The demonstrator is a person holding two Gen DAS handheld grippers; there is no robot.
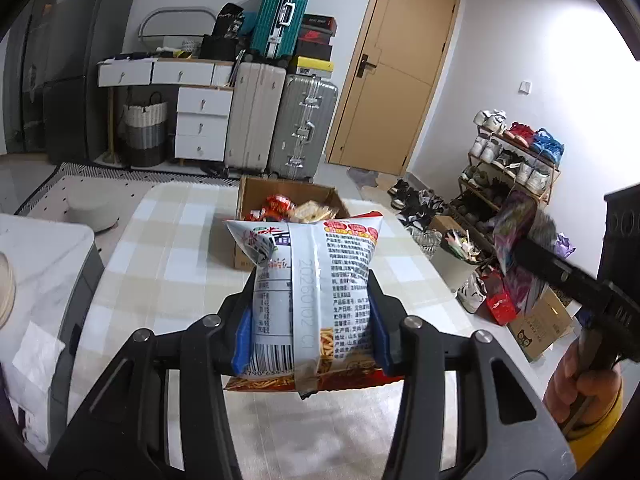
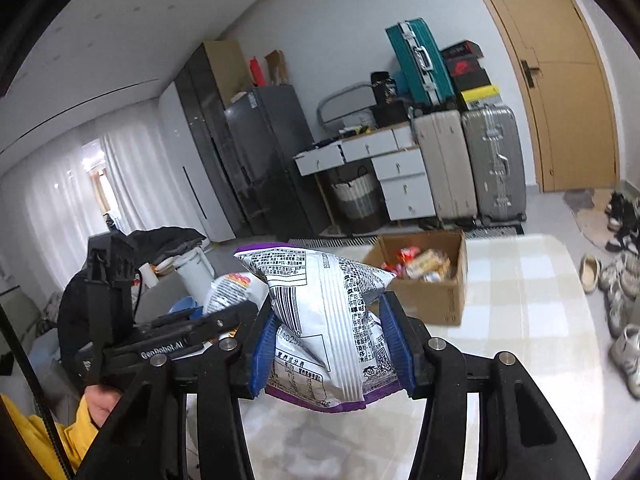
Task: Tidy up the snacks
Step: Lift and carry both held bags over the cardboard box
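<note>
The left gripper (image 1: pixel 310 320) has its blue fingers (image 1: pixel 243 336) clenched on the lower half of a red bag (image 1: pixel 316 288), held upright above the counter (image 1: pixel 160 240) with its back panel and barcode facing the camera. The right gripper (image 2: pixel 332 344) is likewise clamped across the lower body of a purple bag (image 2: pixel 324 320), lifted clear of the counter.

Both bags look light, puffed with air and made of slick foil, so they will likely crumple and slide if pinched at a corner. The contents are probably brittle, so a hard squeeze could crush them. Gripping across the middle, as here, seems the safest hold; the sealed edges would be the firmer alternative.

Ahead, near the counter's far edge, stands an open box (image 1: pixel 244 200) of cardboard. It already holds several snack packets (image 1: pixel 296 208), red ones and a pale one, piled loosely and roughly up to the rim. Room for both bags looks tight.
</note>
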